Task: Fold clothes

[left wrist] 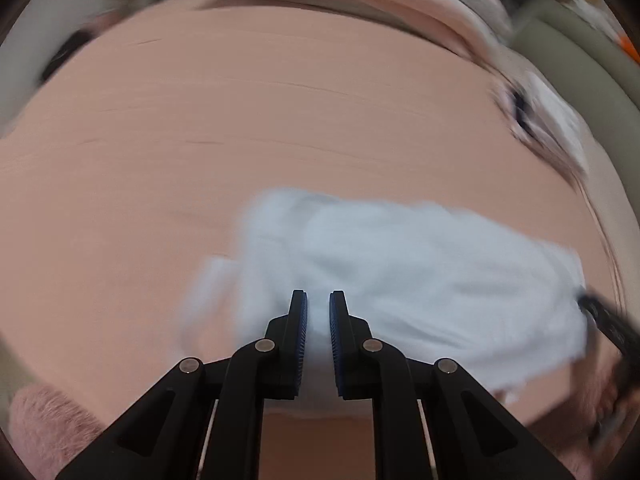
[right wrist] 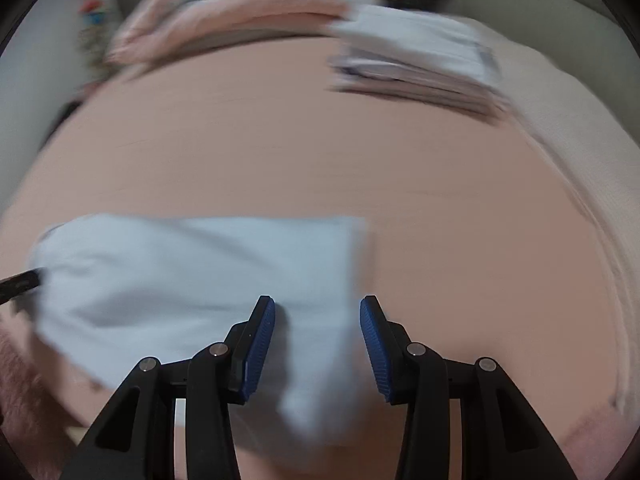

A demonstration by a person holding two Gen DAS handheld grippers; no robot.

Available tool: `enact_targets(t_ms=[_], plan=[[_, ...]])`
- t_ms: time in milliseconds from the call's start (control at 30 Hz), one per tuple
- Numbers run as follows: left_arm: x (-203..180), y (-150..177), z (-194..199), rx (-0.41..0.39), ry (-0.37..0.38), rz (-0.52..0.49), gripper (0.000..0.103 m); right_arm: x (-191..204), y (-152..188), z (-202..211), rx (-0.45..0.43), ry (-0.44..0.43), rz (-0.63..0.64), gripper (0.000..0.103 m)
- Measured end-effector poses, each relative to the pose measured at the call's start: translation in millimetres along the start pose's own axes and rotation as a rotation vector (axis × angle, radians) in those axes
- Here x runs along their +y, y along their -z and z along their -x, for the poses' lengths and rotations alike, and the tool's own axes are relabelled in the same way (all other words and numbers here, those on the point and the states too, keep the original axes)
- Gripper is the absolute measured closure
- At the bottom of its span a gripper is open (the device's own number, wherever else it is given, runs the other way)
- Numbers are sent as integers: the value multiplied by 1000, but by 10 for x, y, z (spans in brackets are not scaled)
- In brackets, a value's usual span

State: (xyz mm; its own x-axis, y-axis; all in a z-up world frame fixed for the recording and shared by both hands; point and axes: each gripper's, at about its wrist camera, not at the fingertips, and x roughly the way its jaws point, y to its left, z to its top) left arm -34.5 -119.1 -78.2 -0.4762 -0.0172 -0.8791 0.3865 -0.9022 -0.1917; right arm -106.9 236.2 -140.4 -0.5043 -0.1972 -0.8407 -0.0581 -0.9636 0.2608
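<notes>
Pale blue cloth (left wrist: 400, 280) pinched by left tool (left wrist: 318, 304); right tool (right wrist: 317, 308) gapes, its view alone showing folded stack (right wrist: 416, 60)

A cloth (left wrist: 400, 276) lies on the bed (left wrist: 200, 120), near its front edge. The left claw (left wrist: 318, 300) sits over the cloth's left part, the right claw (right wrist: 318, 306) over its right edge. Behind, at the bed's far side, lies a pile of bedding (right wrist: 248, 12), with a stack of folded clothes (right wrist: 416, 60) to its right.

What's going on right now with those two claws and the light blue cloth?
Left gripper narrow, light blue cloth between its fingers. Right gripper open over cloth's right edge. Cloth on pink bed sheet. Folded stack far off, nothing blocking.
</notes>
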Motion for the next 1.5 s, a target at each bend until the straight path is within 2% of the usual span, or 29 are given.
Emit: enact_targets(t_ms=[67,100,167,233,300,367,400,533,567,600,667,700,833,1033,1267,1333,1367,1433,1467,1500], plan=[[-12,-3,68,-13,141,29,93,-174,-20,79,-14,-20,-103,59],[-67,9,80,-17,181,15,93,-139,3,103,-21,-44,-104,59],[-278,63,29,-8,185,-76,93,61,67,77,-9,-43,-15,59],[-418,83,-143,42,147,-126,93,189,140,25,8,-4,58,59],[-344,82,-251,80,125,-102,93,169,207,9,13,84,76,59],[-174,30,-255,102,184,-7,93,124,260,10,13,156,78,54],[-104,-1,-216,100,190,26,93,52,261,42,5,164,50,54],[30,-66,21,35,69,15,93,-67,288,194,2,148,0,50],[51,-63,66,19,43,-3,93,-82,298,225,8,116,-21,50],[78,-49,78,20,30,-12,93,-87,312,246,20,49,-57,50],[125,1,29,51,29,-15,93,-85,336,259,45,-51,-108,47],[114,24,2,55,19,-25,93,-61,340,211,58,-36,-99,43],[68,118,-106,69,-23,-68,92,31,358,42,101,20,-62,40],[36,53,-147,58,-54,-101,92,116,409,41,90,46,-34,30],[15,235,-22,11,-40,-104,90,257,398,30,83,92,8,29],[54,238,29,-6,-40,-108,86,297,394,27,81,106,21,29],[70,234,48,-14,-40,-109,79,317,393,25,80,112,27,29],[78,221,68,-27,-37,-109,59,357,389,22,78,126,39,29],[79,219,74,-34,-38,-109,45,377,388,21,77,132,45,29],[82,221,74,-41,-37,-106,44,397,386,19,76,139,51,29]])
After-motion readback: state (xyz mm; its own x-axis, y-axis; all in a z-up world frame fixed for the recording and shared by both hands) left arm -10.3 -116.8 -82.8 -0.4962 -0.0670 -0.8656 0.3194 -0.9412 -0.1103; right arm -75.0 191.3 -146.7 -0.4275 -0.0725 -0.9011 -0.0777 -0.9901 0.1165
